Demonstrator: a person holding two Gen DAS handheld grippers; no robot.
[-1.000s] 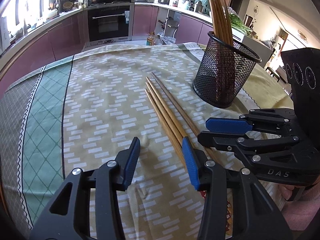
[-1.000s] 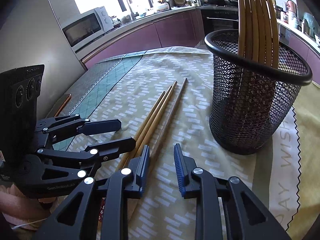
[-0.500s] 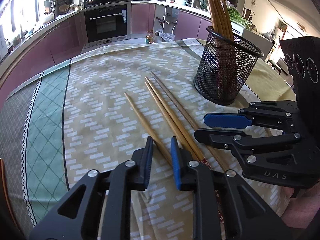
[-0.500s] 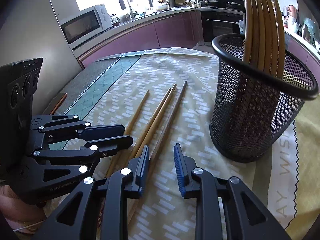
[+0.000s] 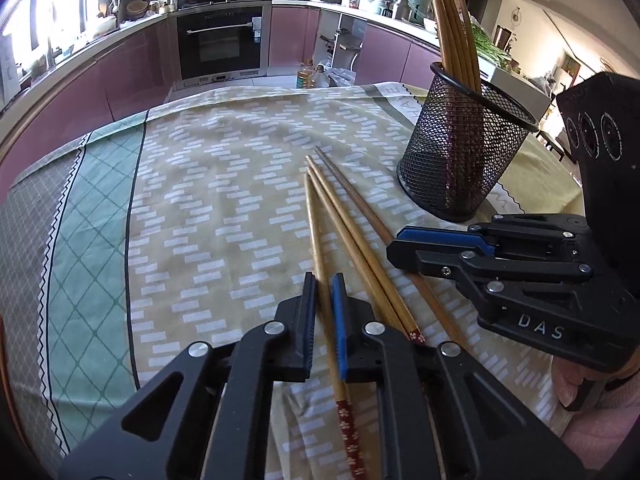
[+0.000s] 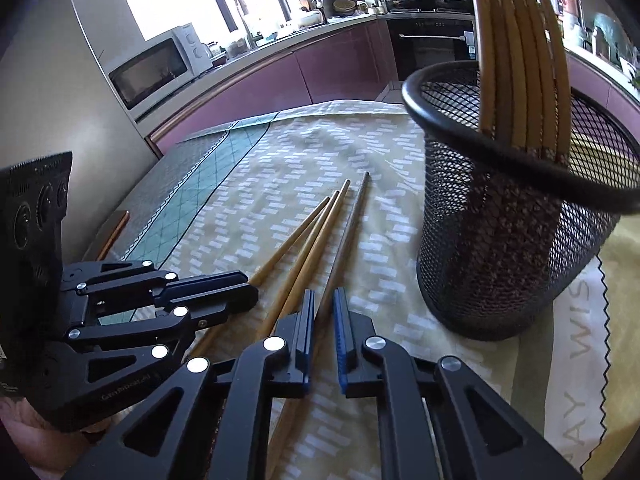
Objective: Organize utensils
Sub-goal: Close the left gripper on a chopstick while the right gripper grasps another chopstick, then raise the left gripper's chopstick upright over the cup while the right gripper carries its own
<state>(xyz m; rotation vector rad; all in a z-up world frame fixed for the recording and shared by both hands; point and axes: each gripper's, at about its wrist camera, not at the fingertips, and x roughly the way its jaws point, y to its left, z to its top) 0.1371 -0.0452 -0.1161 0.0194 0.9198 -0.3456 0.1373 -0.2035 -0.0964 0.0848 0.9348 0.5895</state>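
Observation:
Three wooden chopsticks lie on the patterned tablecloth [image 5: 224, 184]. My left gripper [image 5: 322, 280] is shut on the leftmost chopstick [image 5: 314, 232], pads clamped on its shaft near the red-patterned end. My right gripper [image 6: 322, 296] is shut on the darker rightmost chopstick [image 6: 352, 216]. A middle chopstick [image 5: 344, 236] lies loose between them, also seen in the right wrist view [image 6: 316, 240]. A black mesh cup [image 6: 516, 240] stands at the right with several chopsticks [image 6: 516, 52] upright in it; it also shows in the left wrist view [image 5: 460, 152].
The table carries a cloth with a green and grey border [image 5: 80, 216] at the left. Kitchen counters, an oven [image 5: 220, 44] and a microwave [image 6: 156, 68] line the background. The mesh cup stands close to the right of my right gripper.
Both grippers closed: the left onto the leftmost chopstick, the right onto the dark one. The leftmost chopstick swung back towards the others. Both grippers edged forward.

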